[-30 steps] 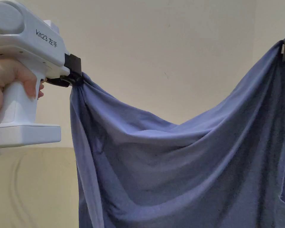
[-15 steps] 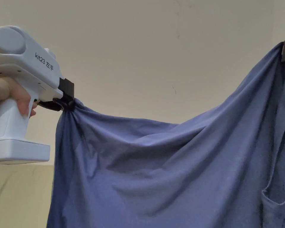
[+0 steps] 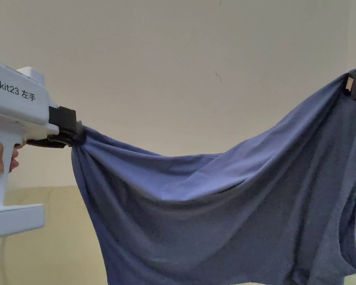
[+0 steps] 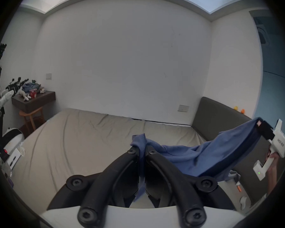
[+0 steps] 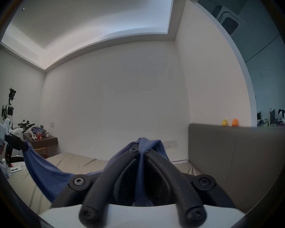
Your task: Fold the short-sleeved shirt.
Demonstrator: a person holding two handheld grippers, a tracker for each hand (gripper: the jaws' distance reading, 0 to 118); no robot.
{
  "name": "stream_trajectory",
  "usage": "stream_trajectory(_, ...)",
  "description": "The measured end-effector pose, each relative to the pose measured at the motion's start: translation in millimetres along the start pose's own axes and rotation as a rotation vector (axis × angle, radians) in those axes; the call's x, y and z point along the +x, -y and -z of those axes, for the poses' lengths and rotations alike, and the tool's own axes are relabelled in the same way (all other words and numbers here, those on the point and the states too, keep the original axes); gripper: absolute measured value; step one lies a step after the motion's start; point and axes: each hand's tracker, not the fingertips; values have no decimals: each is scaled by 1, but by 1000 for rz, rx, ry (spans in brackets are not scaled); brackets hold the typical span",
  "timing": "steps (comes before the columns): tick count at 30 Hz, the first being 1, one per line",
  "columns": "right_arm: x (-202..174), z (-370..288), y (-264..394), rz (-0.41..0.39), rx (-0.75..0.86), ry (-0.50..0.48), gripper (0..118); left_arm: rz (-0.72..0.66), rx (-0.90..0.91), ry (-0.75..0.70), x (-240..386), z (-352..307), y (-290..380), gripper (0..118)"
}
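Spread wider than a moment ago, the blue shirt (image 3: 210, 207) hangs in mid-air across the frame, sagging at centre. The left gripper (image 3: 71, 138) at left and right gripper (image 3: 353, 89) at upper right each clench a bunched edge, ready for laying on the bed (image 4: 76, 132).

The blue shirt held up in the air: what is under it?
Under the blue shirt, held by the left gripper and right gripper, lies a bed with a beige sheet. The part right below the cloth is covered.
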Motion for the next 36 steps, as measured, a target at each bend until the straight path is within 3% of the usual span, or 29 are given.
stream_trajectory(2,0,-28,15,-14,-14,3,1,36,-9,-47,4,-14,26,4)
stream_trajectory(3,-9,-50,29,47,-95,52,1,78,-20,-57,6,-22,41,4)
stream_trajectory(4,-13,-68,33,-1,-87,55,1,70,-53,-88,9,-30,56,4)
stream_trajectory(8,-39,-152,70,-1,-169,88,1,3,-76,1,13,-78,126,4)
stream_trajectory(9,-43,-175,73,-102,-101,62,1,-3,-70,-7,14,-91,144,4)
stream_trajectory(10,-45,-192,87,-11,-203,67,1,-1,-82,-8,14,-102,160,4)
stream_trajectory(12,-57,-234,102,-65,-197,52,1,18,-117,-21,18,-130,198,4)
stream_trajectory(14,-57,-273,120,-35,-270,33,1,31,-163,-37,20,-155,232,4)
stream_trajectory(15,-57,-291,134,18,-321,64,1,12,-172,-29,17,-167,250,4)
stream_trajectory(18,-61,-343,168,-19,-409,105,1,-50,-239,-47,10,-197,303,4)
stream_trajectory(20,-59,-368,193,-26,-511,128,1,-75,-285,-85,5,-212,335,4)
stream_trajectory(22,-57,-388,214,-82,-554,145,1,-74,-335,-124,-1,-222,361,4)
stream_trajectory(24,-47,-402,238,-13,-684,153,1,-82,-342,-145,-7,-232,379,4)
stream_trajectory(27,-43,-412,255,-54,-716,188,1,-133,-358,-157,-12,-235,394,4)
stream_trajectory(31,-39,-410,265,1,-739,176,2,-118,-408,-178,-10,-228,407,4)
stream_trajectory(32,-40,-407,264,-3,-743,185,11,-123,-413,-185,-11,-227,407,15)
stream_trajectory(33,-41,-405,263,-9,-745,188,38,-133,-422,-185,-11,-225,407,36)
stream_trajectory(35,-41,-402,260,-28,-788,196,116,-122,-467,-188,-10,-222,406,103)
stream_trajectory(36,-42,-403,258,-50,-811,198,117,-113,-480,-183,-7,-222,406,114)
